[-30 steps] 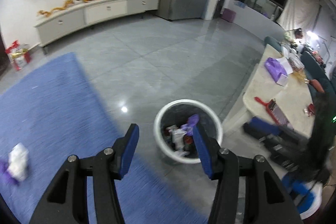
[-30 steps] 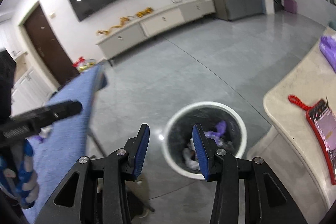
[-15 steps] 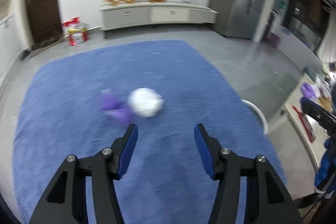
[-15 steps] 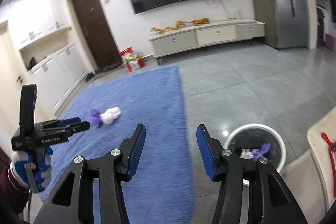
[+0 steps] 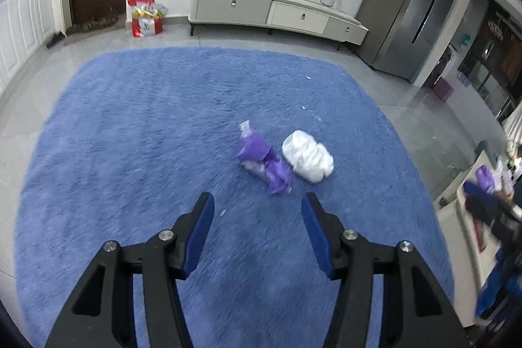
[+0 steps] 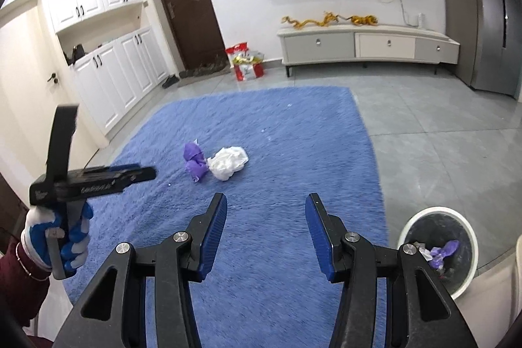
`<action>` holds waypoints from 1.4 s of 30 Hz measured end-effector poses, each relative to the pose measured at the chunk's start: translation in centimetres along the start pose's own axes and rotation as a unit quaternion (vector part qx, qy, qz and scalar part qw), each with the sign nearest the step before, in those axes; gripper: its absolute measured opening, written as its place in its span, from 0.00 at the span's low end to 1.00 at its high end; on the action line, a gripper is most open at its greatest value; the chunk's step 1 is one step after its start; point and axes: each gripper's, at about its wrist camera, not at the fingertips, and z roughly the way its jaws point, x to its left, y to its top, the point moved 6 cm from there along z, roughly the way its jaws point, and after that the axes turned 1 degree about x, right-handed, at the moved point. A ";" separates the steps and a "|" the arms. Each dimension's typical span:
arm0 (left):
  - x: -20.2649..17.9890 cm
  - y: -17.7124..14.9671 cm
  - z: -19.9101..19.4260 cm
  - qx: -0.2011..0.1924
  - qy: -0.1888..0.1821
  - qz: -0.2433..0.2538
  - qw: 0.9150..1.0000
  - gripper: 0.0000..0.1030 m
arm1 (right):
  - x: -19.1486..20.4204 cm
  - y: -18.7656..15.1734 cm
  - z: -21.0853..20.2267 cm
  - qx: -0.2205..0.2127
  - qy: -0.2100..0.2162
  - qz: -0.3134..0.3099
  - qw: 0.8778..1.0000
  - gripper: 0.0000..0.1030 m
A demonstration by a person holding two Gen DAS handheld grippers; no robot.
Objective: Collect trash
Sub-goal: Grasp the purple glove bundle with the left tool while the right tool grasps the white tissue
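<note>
Left gripper (image 5: 257, 207); purple wrapper (image 5: 264, 162) lengthwise diagonal.

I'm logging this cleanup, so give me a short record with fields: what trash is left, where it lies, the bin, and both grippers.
trash left: purple crumpled wrapper and white crumpled plastic bag, side by side, touching
location: on the blue rug, ahead of both grippers
bin: white trash bin on the grey tile floor beside the rug, already holding purple and other scraps
left gripper: open, nothing between its jaws
right gripper: open, empty
left hand: in a blue and white glove
</note>
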 end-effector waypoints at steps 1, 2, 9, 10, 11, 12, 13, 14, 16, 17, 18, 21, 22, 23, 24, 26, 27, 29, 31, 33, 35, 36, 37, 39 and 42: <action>0.0 0.6 0.8 0.003 -0.005 -0.007 1.000 0.52 | 0.2 0.1 0.6 0.006 -0.001 -0.002 1.000 0.48; -0.2 1.0 1.5 0.005 -0.009 -0.013 1.000 0.52 | 0.4 0.1 1.0 0.010 -0.002 -0.004 1.000 0.48; 0.1 2.3 6.5 0.033 -0.022 -0.037 0.999 0.45 | 2.0 0.3 4.6 0.041 -0.006 -0.019 0.999 0.48; 0.1 2.2 6.9 0.037 -0.025 -0.037 0.998 0.43 | 2.2 0.3 5.1 0.044 -0.006 -0.021 0.999 0.48; 0.2 1.9 7.5 0.040 -0.029 -0.037 0.998 0.42 | 2.4 0.4 5.7 0.048 -0.004 -0.023 0.999 0.48; 0.2 1.9 7.6 0.038 -0.034 -0.038 0.998 0.40 | 2.7 0.5 6.3 0.051 -0.001 -0.023 0.998 0.48; 0.4 2.0 7.7 0.033 -0.037 -0.037 0.998 0.37 | 3.0 0.7 6.8 0.053 0.000 -0.024 0.998 0.48; 0.6 2.1 7.7 0.032 -0.038 -0.037 0.998 0.35 | 3.2 0.8 7.5 0.056 0.003 -0.025 0.998 0.48; 1.0 2.1 7.6 0.026 -0.049 -0.038 0.998 0.34 | 3.7 1.0 8.6 0.061 0.008 -0.025 0.998 0.48; 1.2 1.9 7.4 0.022 -0.049 -0.036 0.998 0.34 | 4.0 1.2 9.3 0.064 0.009 -0.025 0.998 0.48; 1.4 1.8 7.3 0.019 -0.050 -0.037 0.998 0.34 | 4.3 1.2 9.9 0.066 0.010 -0.026 0.997 0.48; 2.4 1.3 6.7 0.011 -0.054 -0.048 0.997 0.33 | 4.9 1.6 11.7 0.075 0.014 -0.027 0.997 0.48; 2.7 1.2 6.5 0.008 -0.055 -0.052 0.997 0.33 | 5.0 1.7 12.1 0.077 0.016 -0.026 0.997 0.48; 3.1 1.1 6.3 0.005 -0.055 -0.055 0.997 0.33 | 5.2 1.8 12.5 0.078 0.016 -0.025 0.996 0.48; 3.3 1.1 6.0 0.002 -0.055 -0.058 0.997 0.33 | 5.3 1.9 13.0 0.080 0.017 -0.024 0.996 0.48; 3.6 1.0 5.5 -0.003 -0.053 -0.056 0.997 0.33 | 5.5 2.1 13.7 0.081 0.018 -0.024 0.996 0.48; 3.6 0.8 5.3 -0.005 -0.050 -0.054 0.997 0.33 | 5.6 2.1 14.1 0.082 0.016 -0.023 0.996 0.48; 3.6 0.5 4.8 -0.007 -0.045 -0.049 0.998 0.33 | 5.7 2.3 14.8 0.082 0.016 -0.019 0.996 0.48; 3.6 0.2 4.3 -0.010 -0.039 -0.044 0.998 0.33 | 5.8 2.6 15.5 0.082 0.015 -0.017 0.996 0.48; 3.5 0.1 3.9 -0.011 -0.034 -0.038 0.999 0.33 | 5.8 2.8 16.1 0.080 0.016 -0.013 0.997 0.48; 3.3 -0.1 3.3 -0.012 -0.026 -0.028 0.999 0.33 | 5.8 3.1 16.7 0.077 0.019 -0.006 0.997 0.48; 3.2 -0.3 3.1 -0.013 -0.022 -0.024 0.999 0.33 | 5.7 3.2 17.0 0.077 0.016 -0.004 0.997 0.48; 3.0 -0.3 2.8 -0.014 -0.019 -0.020 1.000 0.33 | 5.7 3.2 17.3 0.079 0.014 0.000 0.997 0.48; 2.9 -0.6 2.3 -0.017 -0.014 -0.018 1.000 0.33 | 5.7 2.9 17.7 0.081 0.027 0.013 0.996 0.45; 2.7 -1.0 1.7 -0.019 -0.008 -0.022 1.000 0.33 | 6.0 2.3 17.6 0.080 0.039 0.010 0.996 0.27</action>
